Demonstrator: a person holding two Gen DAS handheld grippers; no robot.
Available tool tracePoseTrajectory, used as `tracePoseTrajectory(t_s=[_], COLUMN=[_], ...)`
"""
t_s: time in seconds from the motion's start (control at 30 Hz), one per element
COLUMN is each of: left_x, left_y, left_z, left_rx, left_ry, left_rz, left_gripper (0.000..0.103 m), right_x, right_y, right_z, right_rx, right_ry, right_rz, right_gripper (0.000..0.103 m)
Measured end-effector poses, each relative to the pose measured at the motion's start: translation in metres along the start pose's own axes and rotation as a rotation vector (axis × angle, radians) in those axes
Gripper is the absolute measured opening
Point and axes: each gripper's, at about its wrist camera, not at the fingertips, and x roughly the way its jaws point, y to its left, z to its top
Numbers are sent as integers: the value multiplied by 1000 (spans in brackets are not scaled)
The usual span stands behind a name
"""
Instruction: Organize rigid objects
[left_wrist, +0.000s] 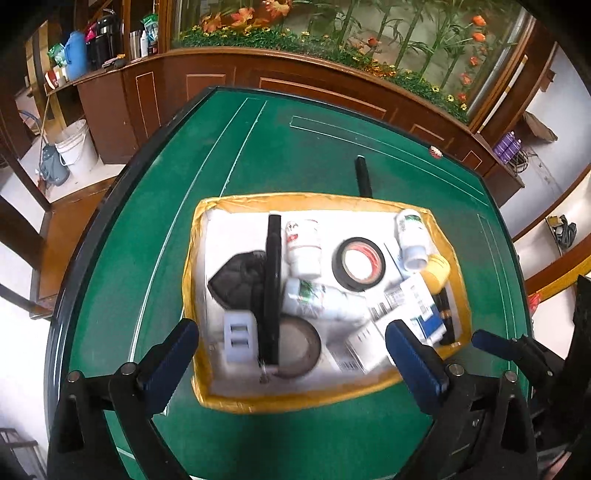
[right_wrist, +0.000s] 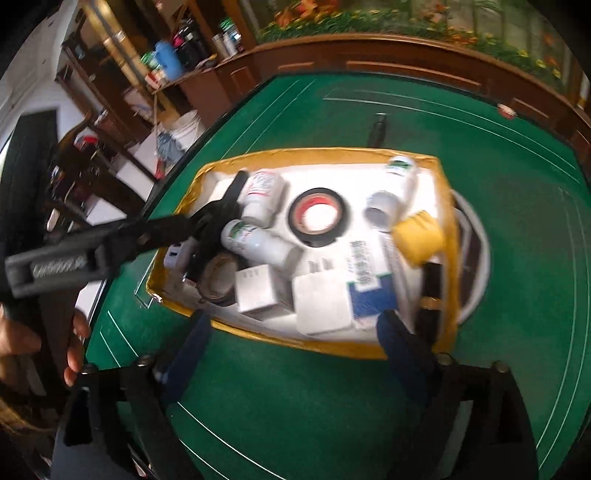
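Note:
A white box with a yellow taped rim (left_wrist: 201, 295) (right_wrist: 177, 210) sits on the green table. It holds several white bottles (left_wrist: 303, 247) (right_wrist: 260, 199), a black tape roll (left_wrist: 358, 263) (right_wrist: 317, 216), a yellow cap (left_wrist: 437, 271) (right_wrist: 419, 236), white cartons (right_wrist: 323, 308), a brown tape roll (left_wrist: 297, 349) and a white adapter (left_wrist: 239, 336). My left gripper (left_wrist: 291, 349) is open and empty, hovering above the box's near side. My right gripper (right_wrist: 295, 338) is open and empty at the box's near edge. The left gripper's arm (right_wrist: 110, 240) crosses the right wrist view.
A black pen-like object (left_wrist: 362, 175) (right_wrist: 377, 131) lies on the table beyond the box. A small red-white thing (left_wrist: 436, 151) sits near the far table edge. A wooden cabinet with flowers stands behind. A white bucket (left_wrist: 75, 146) is on the floor at left.

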Motion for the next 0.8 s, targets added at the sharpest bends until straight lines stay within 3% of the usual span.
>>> tracePoseTrajectory(t_s=[0.2, 0.4, 0.67, 0.8], left_x=[-23, -45, -72, -74], left_y=[-15, -27, -39, -38], left_z=[-24, -42, -62, -67], left_rx=[26, 71, 63, 17], left_ry=[-55, -129, -185, -160], left_rz=[79, 173, 228, 233], left_gripper=[102, 102, 102, 102], right_x=[-5, -17, -35, -45], right_y=[-8, -3, 7, 7], right_z=[-19, -44, -58, -61], right_rx=[24, 2, -52, -61], right_ry=[1, -6, -51, -70], right_rz=[-31, -76, -118, -130], right_gripper=[103, 103, 103, 103])
